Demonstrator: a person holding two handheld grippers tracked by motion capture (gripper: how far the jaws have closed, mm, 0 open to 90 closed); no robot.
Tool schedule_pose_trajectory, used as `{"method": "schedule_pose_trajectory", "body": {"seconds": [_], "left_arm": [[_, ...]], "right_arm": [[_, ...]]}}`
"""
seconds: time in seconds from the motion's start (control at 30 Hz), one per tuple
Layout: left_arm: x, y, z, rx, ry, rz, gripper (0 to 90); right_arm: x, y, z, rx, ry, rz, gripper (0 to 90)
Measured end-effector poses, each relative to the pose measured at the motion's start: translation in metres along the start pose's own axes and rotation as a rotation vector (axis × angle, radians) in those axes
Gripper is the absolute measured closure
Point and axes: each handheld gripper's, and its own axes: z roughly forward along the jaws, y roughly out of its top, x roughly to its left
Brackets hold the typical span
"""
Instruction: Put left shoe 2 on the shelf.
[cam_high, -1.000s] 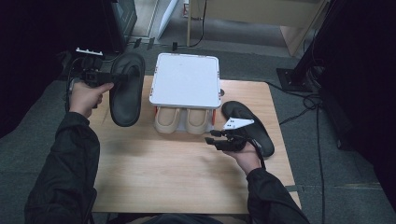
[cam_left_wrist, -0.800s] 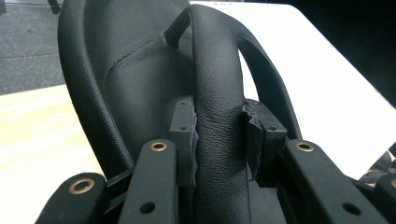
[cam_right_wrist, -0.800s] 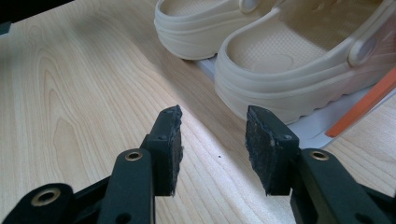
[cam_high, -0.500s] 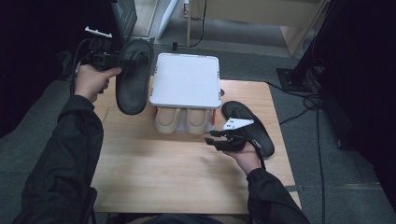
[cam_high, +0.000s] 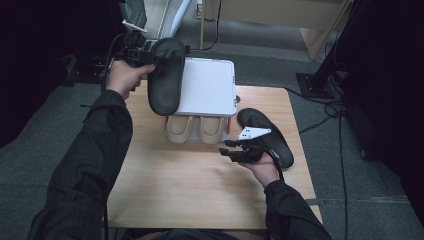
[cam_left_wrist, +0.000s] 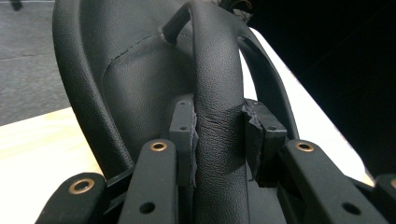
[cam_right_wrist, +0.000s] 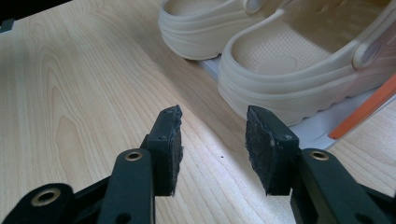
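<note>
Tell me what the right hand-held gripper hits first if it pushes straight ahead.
Probably the nearer beige clog under the white box lid. The right hand-held gripper points its open jaws at the clog's heel; depth is unclear.

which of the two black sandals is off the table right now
The black sandal at the far left: the left gripper holds it by its strap above the white box. The other sandal lies flat by the right gripper.

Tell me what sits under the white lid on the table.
Under the white lid sits a pair of beige clogs, heels poking out toward the person, on a pale tray with an orange part. The lid covers their toes, and the black sandal overlaps its left edge.
</note>
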Motion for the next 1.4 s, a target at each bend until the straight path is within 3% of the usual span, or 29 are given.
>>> {"method": "schedule_pose_trajectory", "body": {"seconds": [0.23,0.5,0.87,1.4], "left_arm": [[-0.011,0.005,0.028,0.015,-0.013,0.008,67.9],[-0.003,0.003,0.047,0.023,-0.017,-0.020,67.9],[-0.007,0.000,0.061,0.040,-0.010,-0.020,67.7],[-0.006,-0.004,0.066,0.060,-0.009,-0.011,66.9]], "right_arm": [[0.001,0.000,-0.001,0.002,0.002,-0.006,56.2],[0.002,0.000,-0.001,0.000,0.005,-0.011,56.2],[0.002,-0.001,-0.003,0.002,-0.001,-0.013,56.2],[0.003,-0.002,-0.002,0.006,-0.001,-0.012,56.2]]}}
